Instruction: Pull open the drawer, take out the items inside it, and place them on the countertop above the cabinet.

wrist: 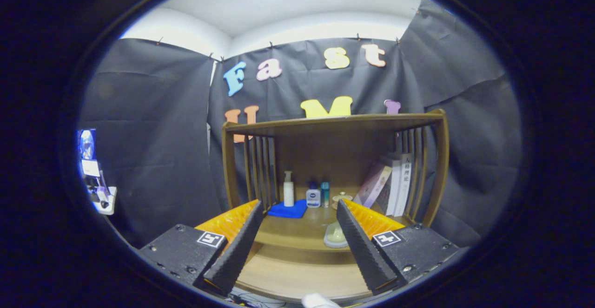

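Handheld two-finger gripper [297, 233]: fingers spread wide apart, released, nothing between them; raised in front of the cabinet, pointing into its open shelf.

Wooden cabinet [439, 159]: brown, curved side posts with slatted side panels, a flat top board [334, 121] and a countertop [297, 231] beneath it that runs out between and beyond the fingers.

Drawer [293, 275]: the pale wooden ledge low between the fingers, below the countertop's front edge, may be it; I cannot tell whether it is pulled open, and its contents cannot be made out.

On the countertop, toward the back:
- folded blue cloth [288, 210], back left, just beyond the left finger;
- white pump bottle [288, 189], upright, at the cloth's back edge;
- small clear bottle with a dark blue label [313, 197], just beside the cloth;
- slim teal bottle [325, 193], upright, right beside that one;
- small round pale dish [341, 198], near the bottles;
- row of books [393, 182], leaning against the right slats.

Pale green oval dish [333, 236]: near the countertop's front edge, close against the right finger.
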Available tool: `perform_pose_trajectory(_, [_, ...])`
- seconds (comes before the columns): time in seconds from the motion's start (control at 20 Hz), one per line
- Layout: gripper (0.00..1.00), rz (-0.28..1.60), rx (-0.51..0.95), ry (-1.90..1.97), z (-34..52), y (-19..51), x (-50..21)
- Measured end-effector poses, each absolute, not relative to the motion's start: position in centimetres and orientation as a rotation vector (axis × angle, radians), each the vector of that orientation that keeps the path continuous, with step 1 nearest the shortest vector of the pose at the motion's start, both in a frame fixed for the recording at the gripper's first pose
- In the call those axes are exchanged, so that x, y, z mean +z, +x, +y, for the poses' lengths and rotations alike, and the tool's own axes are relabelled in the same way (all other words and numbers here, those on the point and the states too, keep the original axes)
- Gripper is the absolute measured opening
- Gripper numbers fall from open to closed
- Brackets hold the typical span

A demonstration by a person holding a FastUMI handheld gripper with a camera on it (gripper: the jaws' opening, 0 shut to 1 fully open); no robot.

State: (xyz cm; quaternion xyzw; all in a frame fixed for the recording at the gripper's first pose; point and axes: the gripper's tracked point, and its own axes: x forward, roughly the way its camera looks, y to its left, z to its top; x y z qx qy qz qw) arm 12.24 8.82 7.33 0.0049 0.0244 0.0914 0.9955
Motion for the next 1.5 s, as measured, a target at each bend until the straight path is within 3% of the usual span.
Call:
perform_pose_trajectory(0.25, [1.0,-0.077,0.09,0.002,5.9,6.8,3.6])
perform_pose_trajectory(0.8, [1.0,0.006,0.015,0.046,1.4,1.3,-9.5])
perform_pose_trajectory(1.5, [1.0,0.218,-0.036,0.021,1.5,4.9,-21.7])
